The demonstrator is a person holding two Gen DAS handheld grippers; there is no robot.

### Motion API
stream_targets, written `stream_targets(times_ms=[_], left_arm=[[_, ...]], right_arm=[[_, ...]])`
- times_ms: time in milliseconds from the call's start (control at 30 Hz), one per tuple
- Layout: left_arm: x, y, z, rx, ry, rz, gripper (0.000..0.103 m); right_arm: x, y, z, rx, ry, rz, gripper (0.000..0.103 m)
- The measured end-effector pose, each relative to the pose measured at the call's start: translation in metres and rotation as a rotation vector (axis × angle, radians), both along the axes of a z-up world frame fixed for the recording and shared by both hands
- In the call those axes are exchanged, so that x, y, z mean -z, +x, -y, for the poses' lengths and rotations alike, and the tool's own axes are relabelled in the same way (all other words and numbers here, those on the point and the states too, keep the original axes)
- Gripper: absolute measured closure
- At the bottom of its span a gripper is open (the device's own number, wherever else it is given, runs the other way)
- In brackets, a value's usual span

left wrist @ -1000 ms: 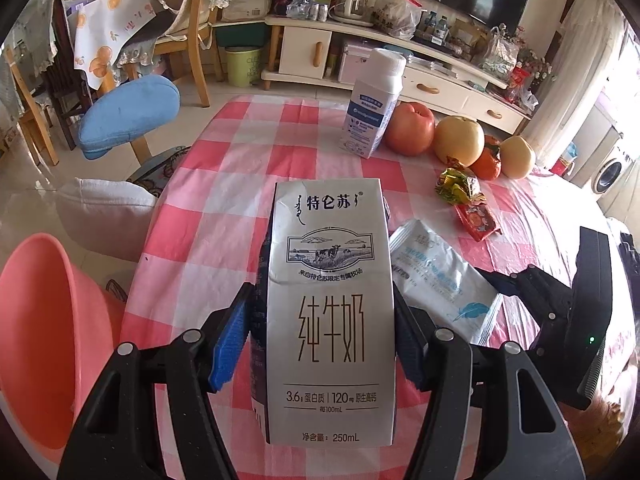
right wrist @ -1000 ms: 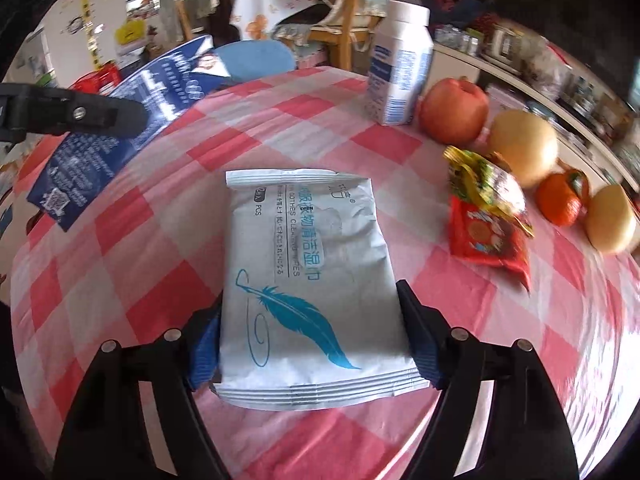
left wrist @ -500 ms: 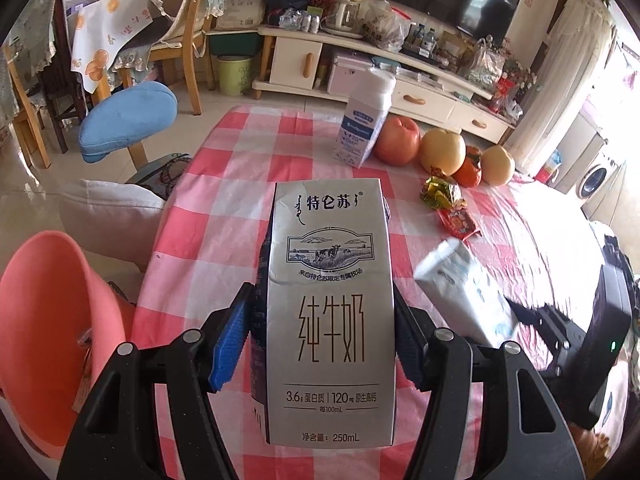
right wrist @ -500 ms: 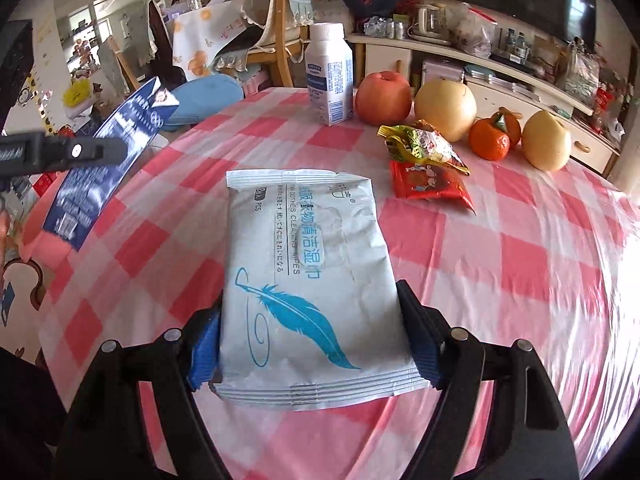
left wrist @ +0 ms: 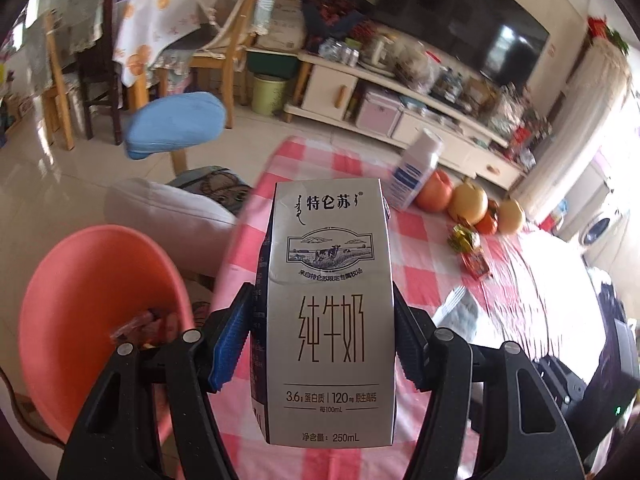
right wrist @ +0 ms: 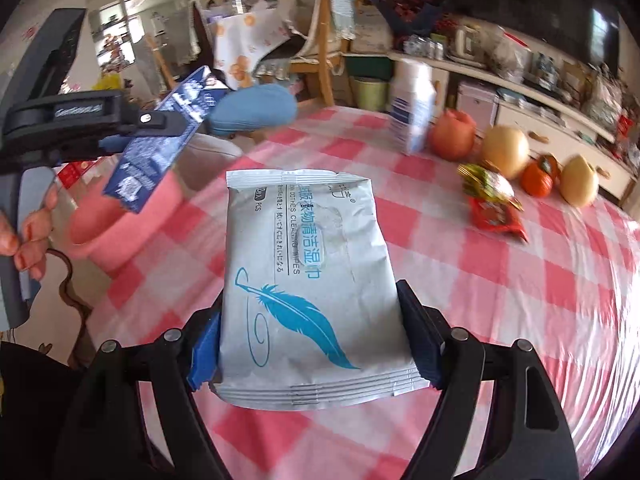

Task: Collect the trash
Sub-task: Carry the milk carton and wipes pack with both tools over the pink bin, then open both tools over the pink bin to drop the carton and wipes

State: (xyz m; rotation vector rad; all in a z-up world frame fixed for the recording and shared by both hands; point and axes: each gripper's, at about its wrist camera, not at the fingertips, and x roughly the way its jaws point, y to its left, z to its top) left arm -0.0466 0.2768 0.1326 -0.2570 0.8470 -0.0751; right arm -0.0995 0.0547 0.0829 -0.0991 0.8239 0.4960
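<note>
Carton (left wrist: 330, 312) pinched upright by left gripper (left wrist: 320, 340) | pink basin (left wrist: 92, 300) sits lower-left, nearer it | wipes pack (right wrist: 308, 280) clamped by right gripper (right wrist: 316, 344)

Each camera rides its own gripper, looking along the fingers at close range – both face the checked table (left wrist: 432, 264), sharing the fruit (right wrist: 504, 151) and pink bin (left wrist: 92, 300).

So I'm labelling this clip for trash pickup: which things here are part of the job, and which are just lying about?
Part of the job:
- milk carton in the left gripper
- wipes pack in the right gripper
- pink bin
- snack wrappers on the table

Lying about:
- fruit
- white bottle
- blue cushion
</note>
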Motion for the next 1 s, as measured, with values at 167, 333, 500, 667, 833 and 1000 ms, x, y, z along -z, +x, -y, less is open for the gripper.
stream_targets(times_ms=[167,333,500,667,833,1000], left_arm=[[-0.004,-0.007,-0.049,-0.105,-0.017,0.013,0.038],[0.001,-0.013,-0.101,-0.219,-0.024,0.006,0.038],[0.013,-0.014,-0.141,-0.309,-0.044,-0.024,0.038],[0.025,-0.012,-0.168,-0.373,-0.024,-0.058,0.038],[0.041,-0.009,-0.194,-0.447,-0.025,-0.100,0.035],[0.054,-0.009,-0.202,-0.497,-0.015,-0.162,0.017]], right_arm=[[-0.013,-0.004,-0.053,-0.092,-0.014,0.026,0.025],[-0.019,-0.004,-0.107,-0.178,-0.030,0.048,0.025],[-0.022,-0.001,-0.164,-0.259,-0.045,0.061,0.025],[-0.016,0.005,-0.211,-0.309,-0.095,0.083,0.025],[-0.008,0.016,-0.239,-0.348,-0.146,0.085,0.025],[0.006,0.023,-0.259,-0.395,-0.168,0.079,0.017]])
